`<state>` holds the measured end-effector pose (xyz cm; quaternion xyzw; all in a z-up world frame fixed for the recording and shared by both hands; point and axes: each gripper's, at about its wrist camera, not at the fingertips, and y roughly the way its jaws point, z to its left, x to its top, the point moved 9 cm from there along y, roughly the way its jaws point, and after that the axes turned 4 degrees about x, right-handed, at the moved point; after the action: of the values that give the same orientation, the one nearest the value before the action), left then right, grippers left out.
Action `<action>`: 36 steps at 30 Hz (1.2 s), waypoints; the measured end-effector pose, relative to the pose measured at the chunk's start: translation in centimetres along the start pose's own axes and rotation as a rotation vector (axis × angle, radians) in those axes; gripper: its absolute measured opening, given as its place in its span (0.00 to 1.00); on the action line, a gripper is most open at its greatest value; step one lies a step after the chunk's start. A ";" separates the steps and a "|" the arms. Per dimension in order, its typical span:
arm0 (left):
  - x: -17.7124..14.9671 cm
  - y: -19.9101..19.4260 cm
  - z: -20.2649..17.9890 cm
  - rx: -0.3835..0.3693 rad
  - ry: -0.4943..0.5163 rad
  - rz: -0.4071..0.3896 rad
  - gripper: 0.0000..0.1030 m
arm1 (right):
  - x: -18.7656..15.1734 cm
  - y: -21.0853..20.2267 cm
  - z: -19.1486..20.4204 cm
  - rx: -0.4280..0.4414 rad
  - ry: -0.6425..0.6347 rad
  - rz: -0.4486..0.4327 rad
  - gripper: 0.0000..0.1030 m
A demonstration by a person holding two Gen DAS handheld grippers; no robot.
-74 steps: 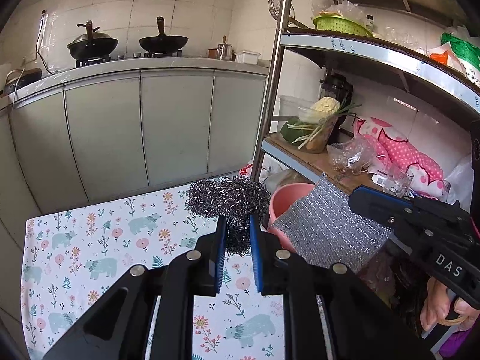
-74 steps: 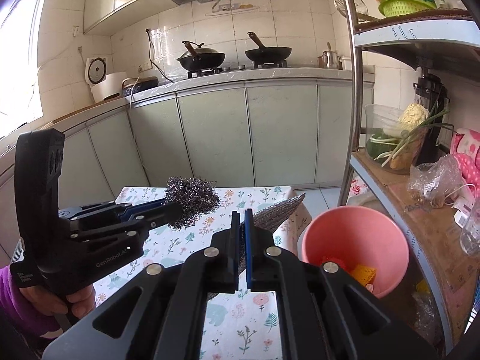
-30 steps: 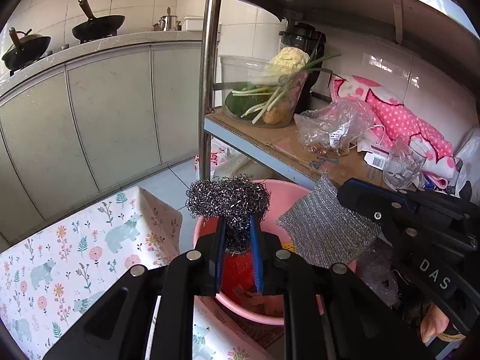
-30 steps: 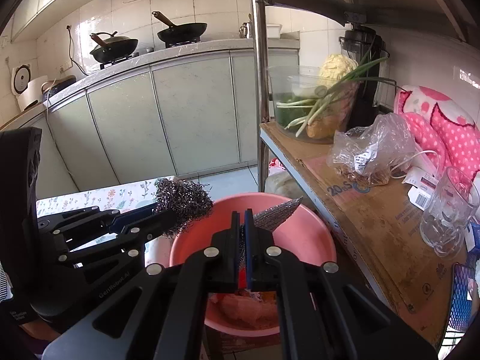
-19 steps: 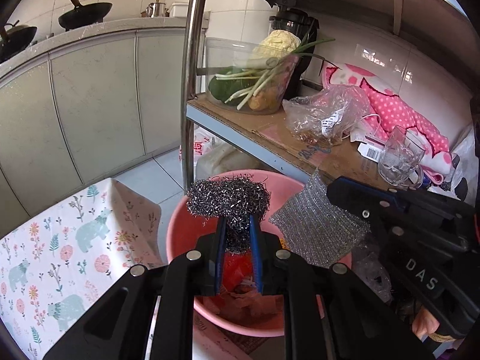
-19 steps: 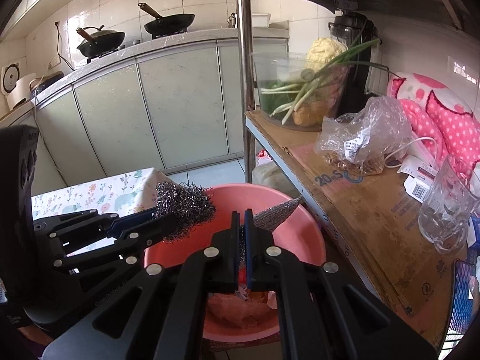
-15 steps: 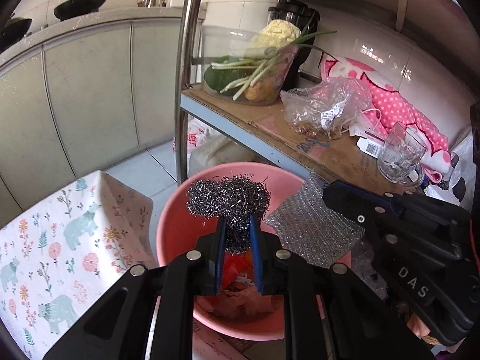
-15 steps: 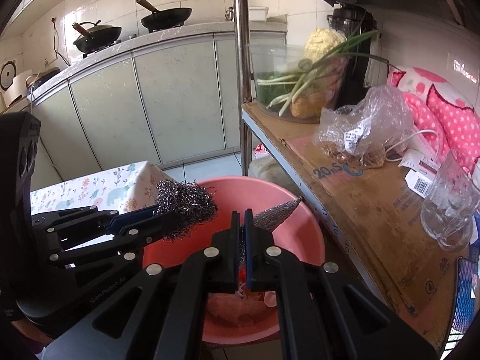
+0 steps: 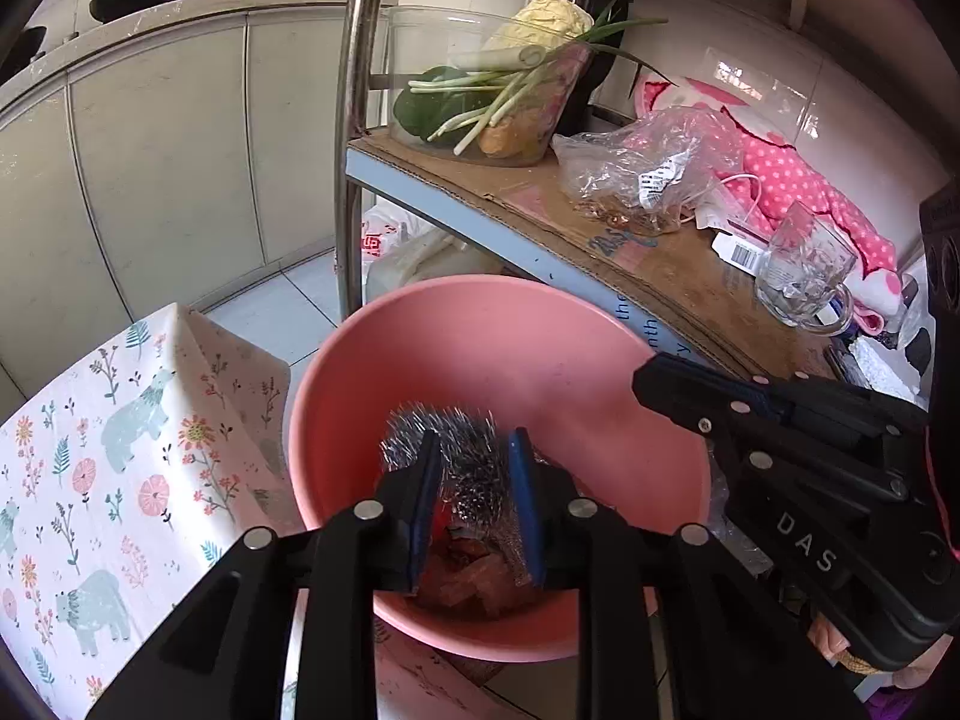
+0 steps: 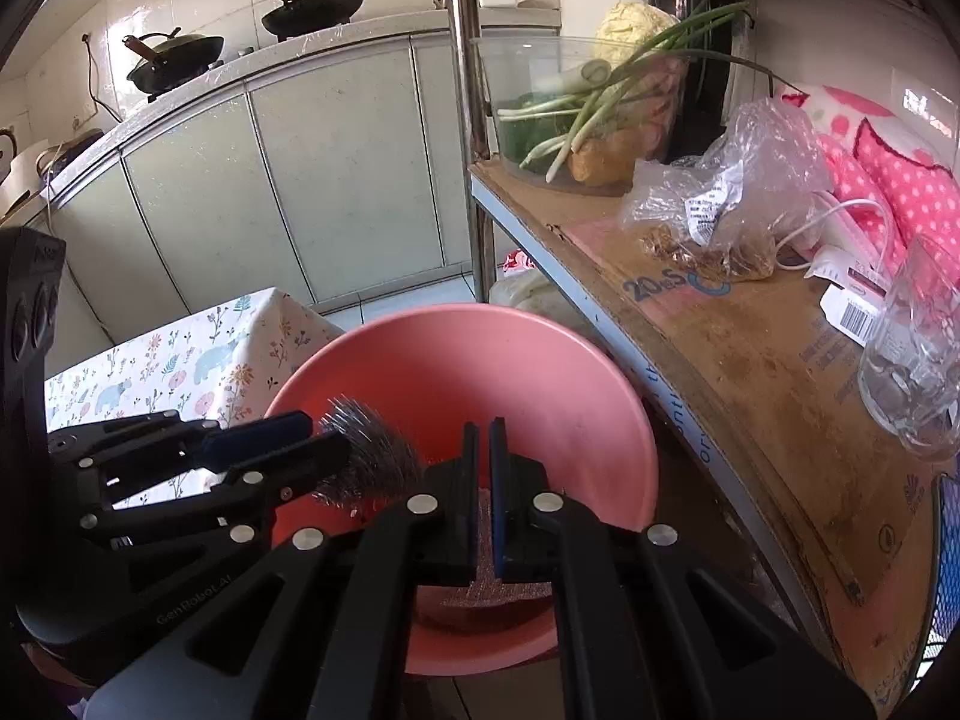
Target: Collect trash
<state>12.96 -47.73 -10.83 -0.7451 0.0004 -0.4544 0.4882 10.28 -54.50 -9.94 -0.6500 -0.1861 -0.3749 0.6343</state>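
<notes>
Left gripper, black with blue finger pads, hangs over the round pink plastic basin with its jaws spread moderately apart. Between the two pads, blurred, sits the grey steel-wool scouring ball; whether the pads touch it cannot be told. From the right wrist view the same ball shows just beyond the left gripper's tips, inside the basin's rim.

Right gripper also reaches over the basin, its jaws drawn to a narrow slit with nothing visible between the tips. Below it, on the basin floor, lies the flat silver mesh scouring pad, apart from the fingers. In the left wrist view the right gripper enters from the right, over the basin's far right rim, and the pad shows as a grey strip beside the left gripper's right finger, above brownish scraps in the basin bottom.

Left of the basin stands a table under a white floral cloth printed with blue bears, its corner just beside the rim. Behind and to the right of the basin runs a metal rack shelf lined with brown cardboard, bearing a clear container of green onions and vegetables, a crumpled clear plastic bag and a glass mug.
</notes>
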 end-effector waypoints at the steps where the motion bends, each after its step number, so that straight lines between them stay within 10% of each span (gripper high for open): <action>1: 0.0 -0.1 0.1 0.003 -0.004 -0.001 0.30 | -0.2 0.0 0.1 0.001 0.000 0.005 0.04; 19: 0.0 -6.3 -0.5 0.062 0.029 -0.105 0.35 | -2.9 -4.3 2.3 0.042 0.000 0.004 0.39; 30: -1.1 -13.0 -1.0 0.089 0.024 -0.179 0.36 | -3.7 -9.0 5.9 0.059 -0.052 -0.064 0.42; 32: -1.4 -14.1 -1.0 0.088 0.019 -0.188 0.36 | -3.9 -9.8 6.5 0.067 -0.062 -0.075 0.57; 36: -1.8 -16.0 -1.0 0.094 0.008 -0.216 0.51 | -4.1 -11.4 7.6 0.067 -0.080 -0.097 0.59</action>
<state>4.15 -39.27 -0.36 -0.7153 -0.0989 -0.5068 0.4708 1.37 -44.83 -4.43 -0.6330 -0.2553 -0.3724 0.6288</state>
